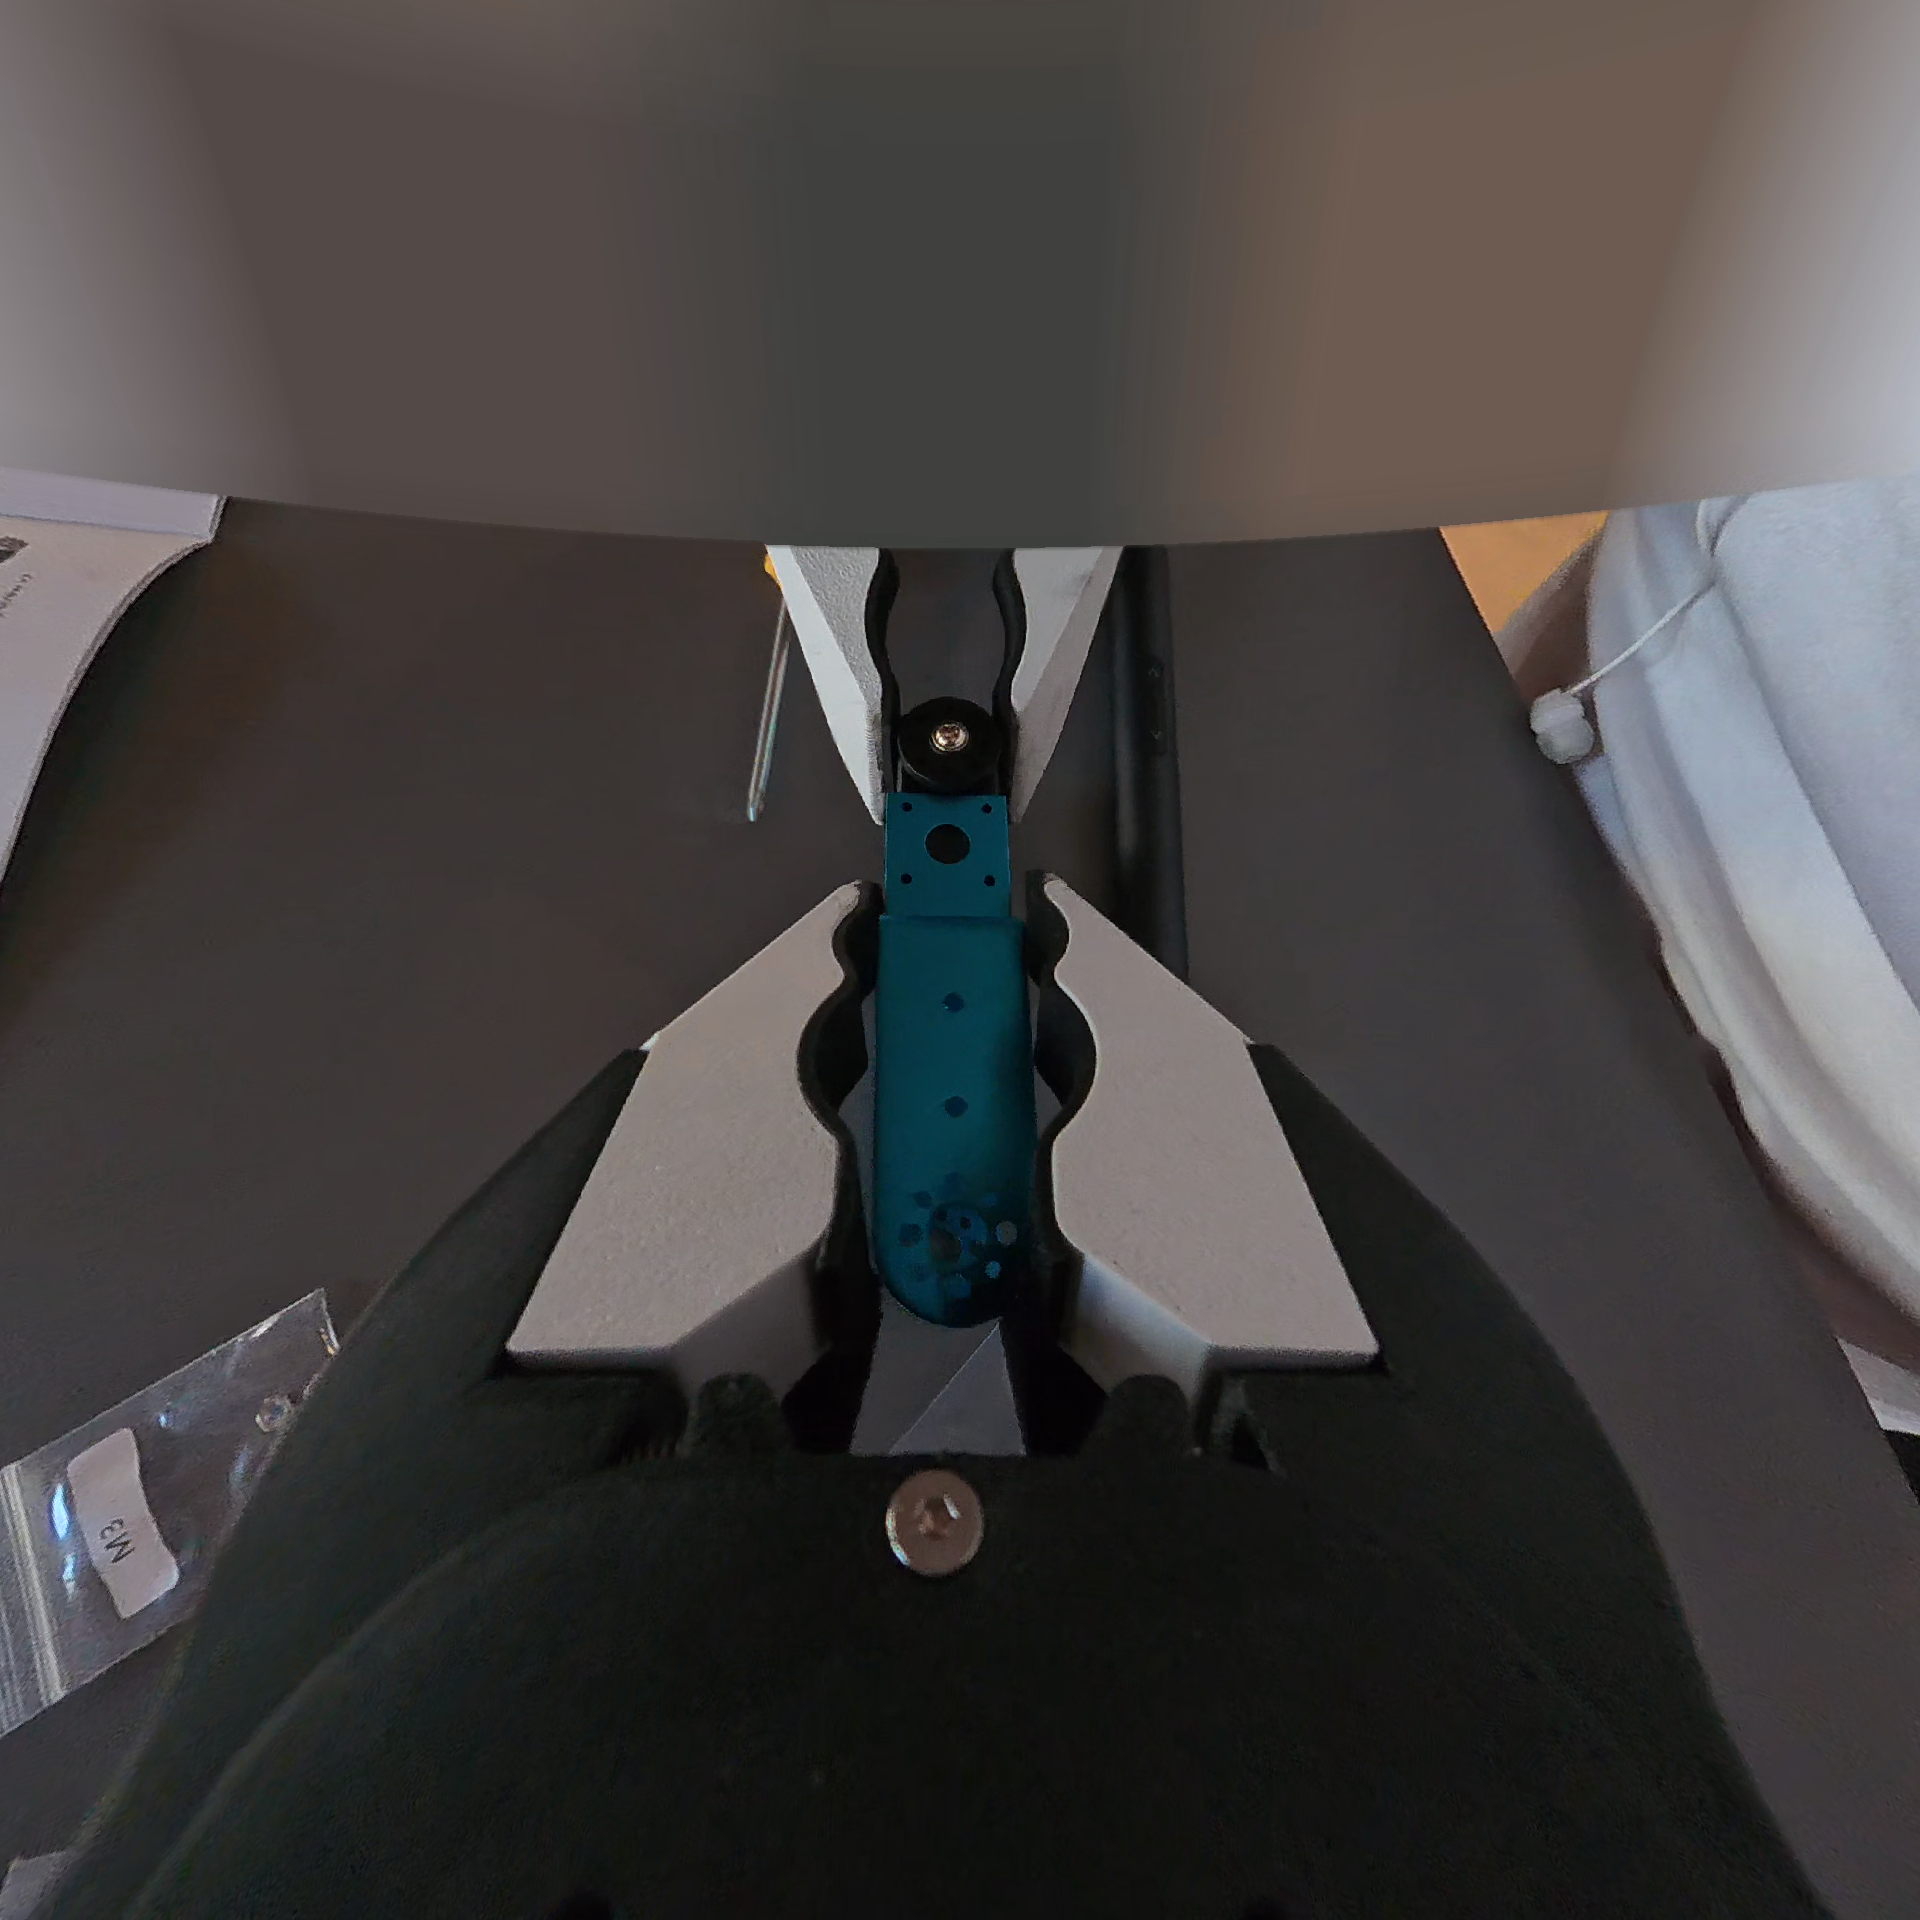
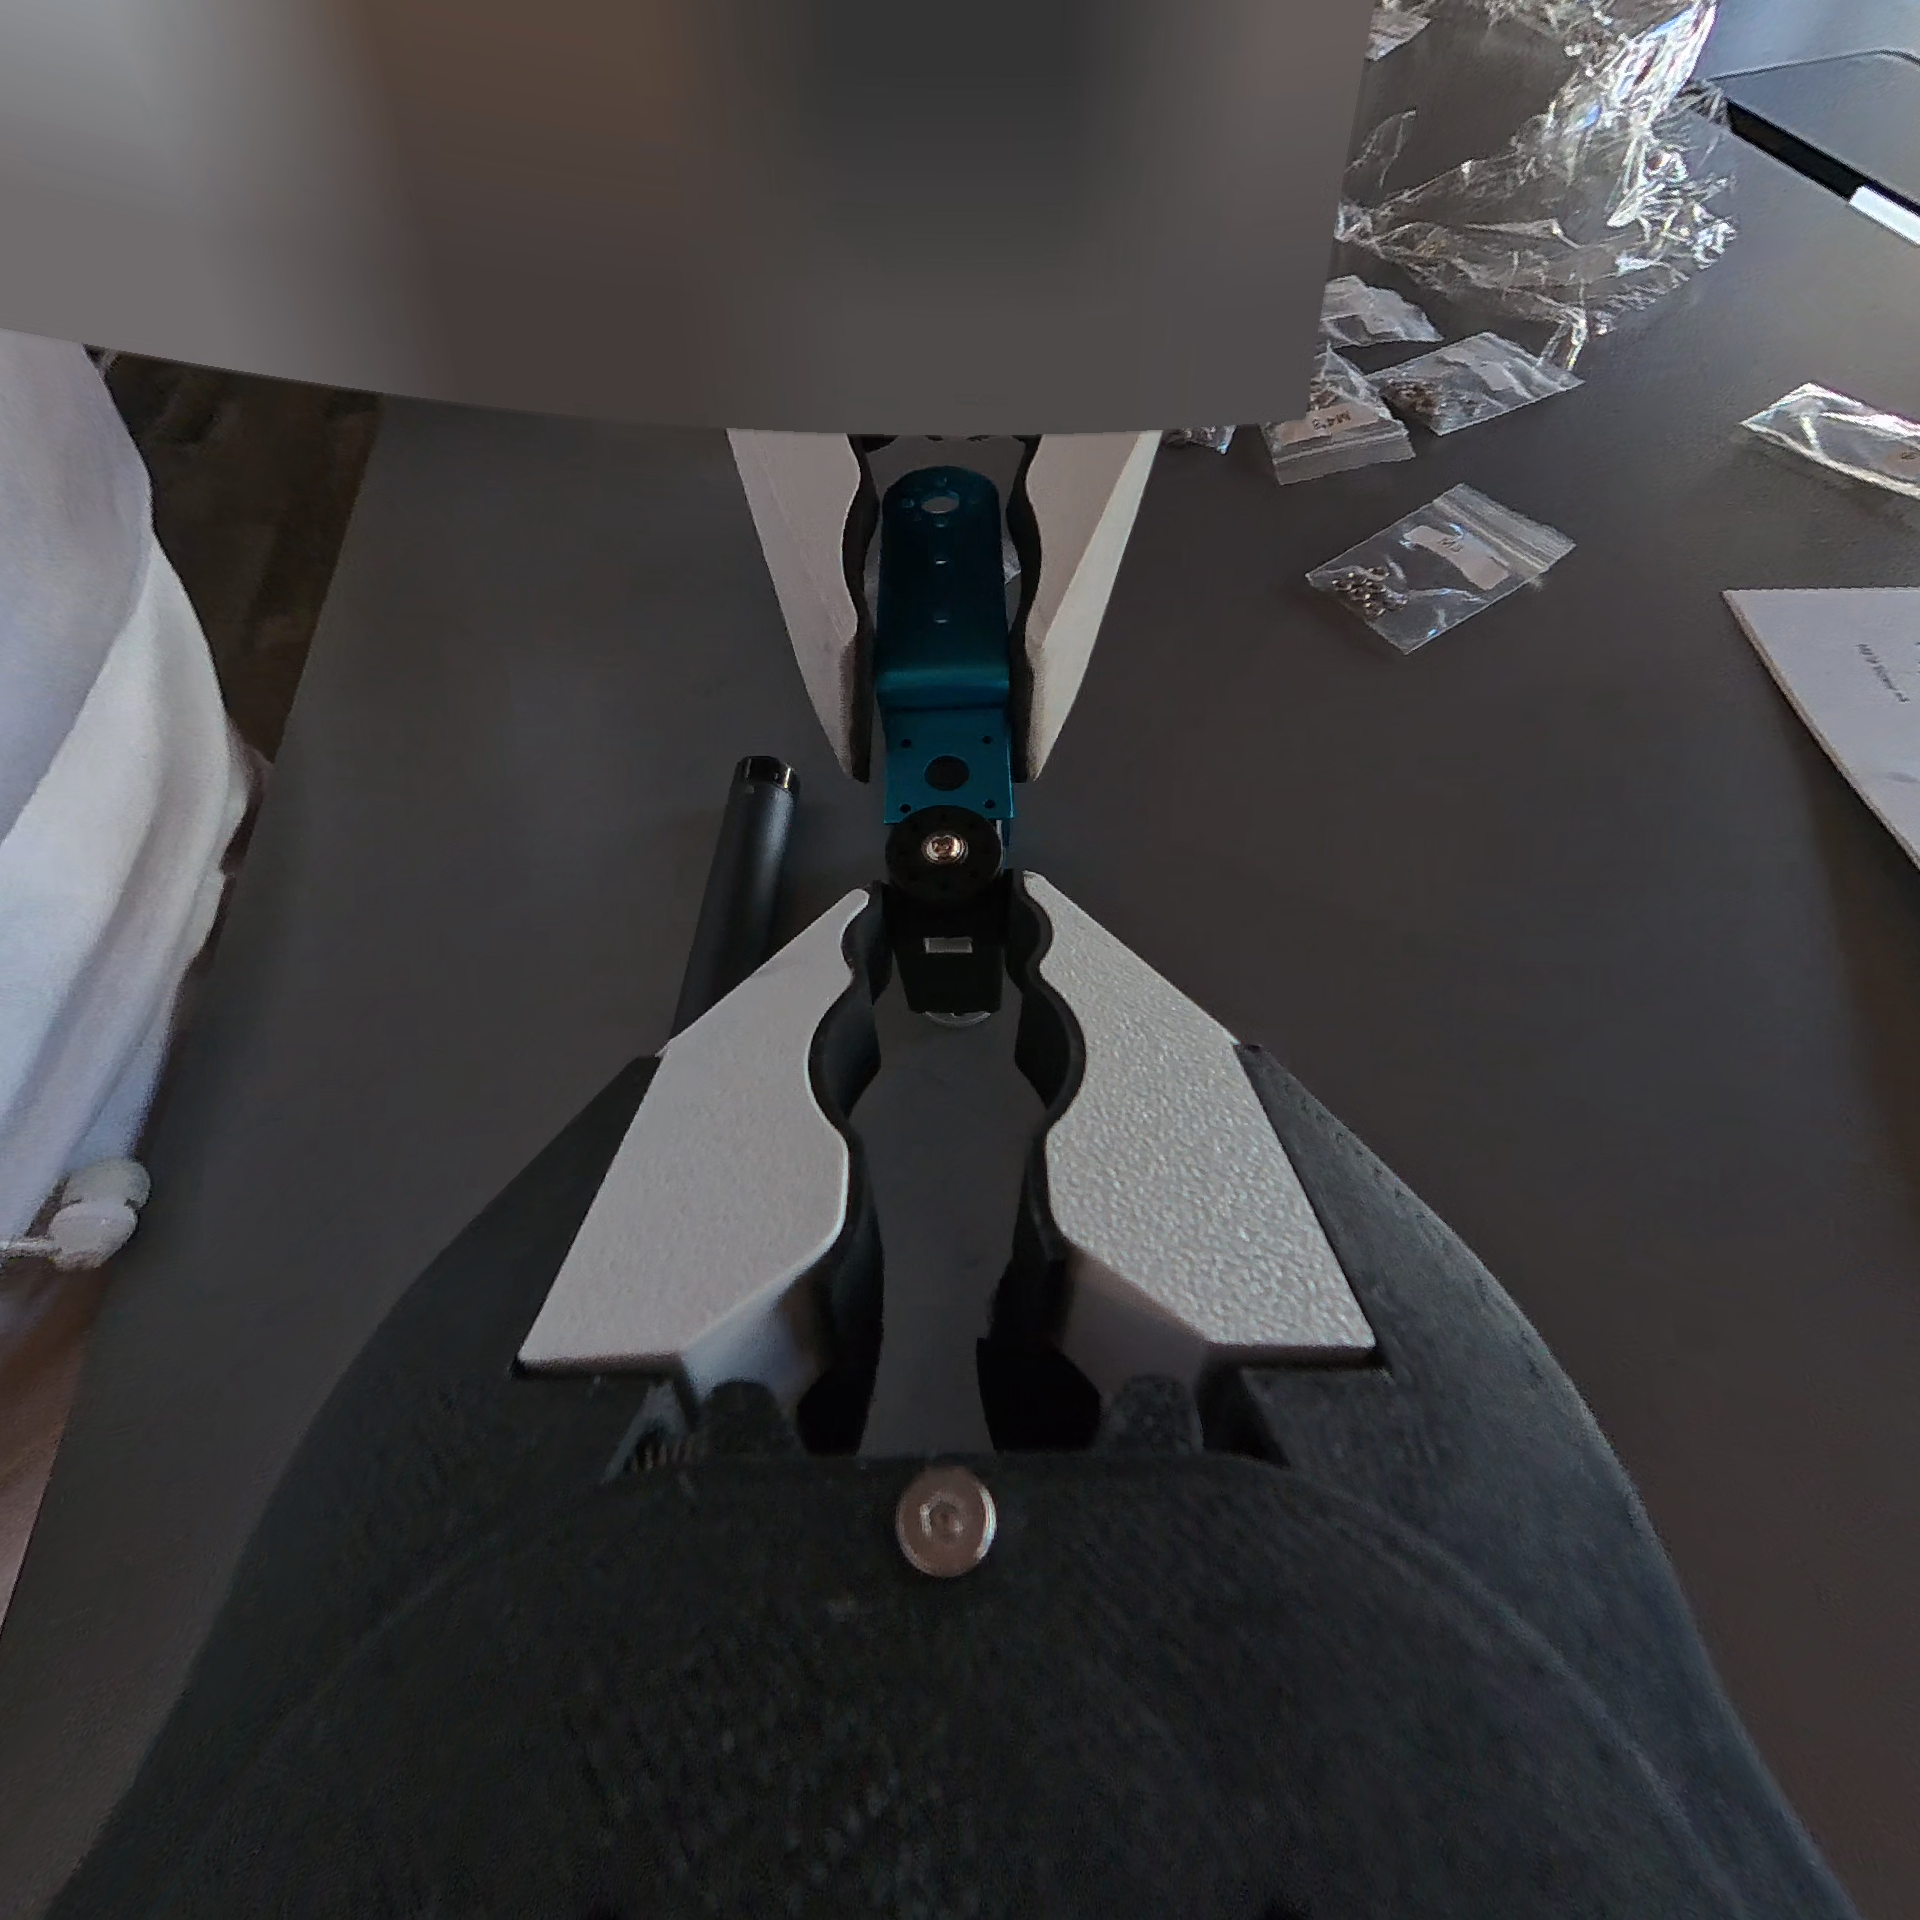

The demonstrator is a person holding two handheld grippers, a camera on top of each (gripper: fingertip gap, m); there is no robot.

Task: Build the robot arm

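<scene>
While the left gripper (image 1: pixel 951 894) clamps the blue bracket (image 1: pixel 954 1101) tip-to-tip with the right gripper (image 2: pixel 943 894), nipping a black servo (image 2: pixel 943 961), blur hides everything beyond.

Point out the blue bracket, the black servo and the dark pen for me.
blue bracket (image 1: pixel 954 1101): left wrist view, middle of its long flat arm.
black servo (image 2: pixel 943 961): right wrist view, its body below the round horn.
dark pen (image 2: pixel 740 883): right wrist view, its barrel on the table.

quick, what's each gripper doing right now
left gripper: closed on the blue bracket
right gripper: closed on the black servo
</scene>
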